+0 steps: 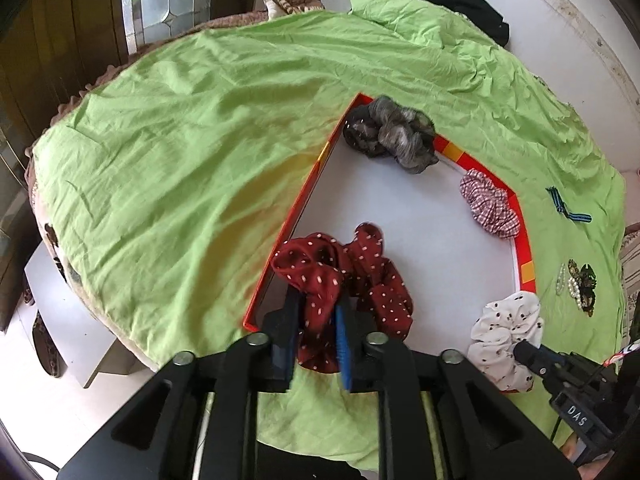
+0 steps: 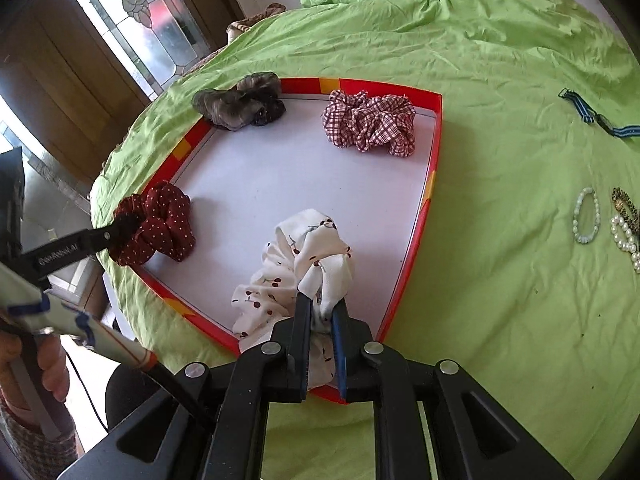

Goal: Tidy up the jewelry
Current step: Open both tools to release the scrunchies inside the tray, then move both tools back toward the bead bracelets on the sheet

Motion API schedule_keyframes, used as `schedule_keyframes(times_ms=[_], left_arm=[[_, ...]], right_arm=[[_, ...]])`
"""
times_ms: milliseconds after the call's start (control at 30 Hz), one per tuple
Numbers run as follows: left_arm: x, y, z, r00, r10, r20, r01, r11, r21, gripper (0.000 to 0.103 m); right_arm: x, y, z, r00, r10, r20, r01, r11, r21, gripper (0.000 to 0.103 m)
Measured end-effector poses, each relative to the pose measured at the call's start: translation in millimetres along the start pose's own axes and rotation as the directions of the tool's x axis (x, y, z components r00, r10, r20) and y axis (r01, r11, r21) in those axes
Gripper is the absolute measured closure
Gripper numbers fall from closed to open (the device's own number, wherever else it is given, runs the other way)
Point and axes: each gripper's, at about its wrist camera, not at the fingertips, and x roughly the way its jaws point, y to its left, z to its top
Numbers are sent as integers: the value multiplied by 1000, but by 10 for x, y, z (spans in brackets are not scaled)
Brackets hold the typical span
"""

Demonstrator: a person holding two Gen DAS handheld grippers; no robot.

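A red-rimmed white tray (image 1: 400,216) (image 2: 280,168) lies on a green cloth. My left gripper (image 1: 318,300) is shut on a dark red dotted scrunchie (image 1: 360,276) (image 2: 160,224) at the tray's near left corner. My right gripper (image 2: 322,300) is shut on a white cherry-print scrunchie (image 2: 296,264) (image 1: 504,336) at the tray's near edge. A grey scrunchie (image 1: 390,132) (image 2: 240,100) and a red checked scrunchie (image 1: 488,202) (image 2: 368,122) rest at the far side of the tray. The left gripper (image 2: 126,220) also shows in the right wrist view.
On the cloth right of the tray lie a blue striped ribbon (image 2: 600,118) (image 1: 568,206), a pale bead bracelet (image 2: 586,216), a pearl bracelet (image 2: 626,238) and a leopard-print clip (image 2: 626,202). Black clothing (image 1: 452,0) lies at the far edge. A glass door (image 2: 132,12) stands left.
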Motion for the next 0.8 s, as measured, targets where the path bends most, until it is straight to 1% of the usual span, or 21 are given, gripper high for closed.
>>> schedule_keyframes(times_ms=[33, 67, 100, 133, 167, 200, 233, 267, 300, 367, 433, 533, 567, 633, 667, 733, 800], left_arm=[[-51, -14, 0, 1000, 2, 12, -2, 1000, -1, 81], [-96, -25, -4, 1000, 4, 22, -4, 1000, -2, 76], [-128, -32, -5, 1000, 6, 30, -6, 1000, -3, 73], [-200, -52, -11, 999, 11, 50, -11, 1000, -2, 68], [-246, -69, -13, 998, 16, 64, -16, 1000, -1, 62], [-295, -84, -16, 997, 20, 77, -20, 1000, 0, 58], [-352, -111, -21, 995, 23, 94, -23, 1000, -1, 51], [-421, -136, -28, 993, 24, 114, -24, 1000, -1, 47], [-469, -154, -28, 992, 24, 127, -25, 1000, 0, 45], [-574, -217, -30, 988, 31, 151, -33, 999, 7, 34], [-654, -286, -45, 984, 35, 173, -39, 999, 16, 28], [-741, -427, -70, 977, 67, 200, -77, 996, 45, 20], [-766, -475, -85, 975, 72, 210, -86, 995, 55, 15], [-835, -600, -132, 968, 76, 238, -97, 992, 79, 10], [-863, -662, -151, 966, 70, 247, -96, 991, 93, 10], [-886, -800, -174, 970, 51, 239, -84, 988, 127, 10], [-897, -922, -205, 974, 29, 223, -66, 985, 159, 10]], right_arm=[[-10, 10, 1, 1000, -2, 2, 2, 1000, -5, 87], [-33, 25, -2, 1000, -5, 7, 5, 1000, -14, 80], [-52, 40, 1, 1000, -7, 14, 7, 1000, -21, 76], [-87, 58, -6, 1000, -4, 24, 5, 1000, -27, 67], [-119, 68, -10, 999, -3, 34, 4, 999, -33, 62], [-154, 81, -16, 999, -3, 43, 5, 999, -40, 61], [-213, 100, -28, 998, -4, 59, 7, 999, -53, 60], [-248, 117, -40, 998, -5, 67, 9, 998, -62, 59], [-302, 129, -58, 997, -7, 80, 13, 997, -73, 59], [-388, 133, -91, 995, -12, 99, 20, 996, -84, 56], [-493, 100, -138, 993, -13, 119, 23, 996, -84, 55], [-627, -2, -211, 990, -12, 139, 22, 998, -66, 54], [-687, -67, -251, 989, -16, 147, 24, 998, -54, 54], [-778, -192, -322, 986, -29, 161, 34, 999, -31, 53], [-838, -289, -374, 985, -40, 170, 43, 999, -13, 52], [-935, -458, -465, 982, -64, 180, 62, 998, 15, 52], [-1039, -708, -589, 977, -102, 186, 93, 994, 59, 52]])
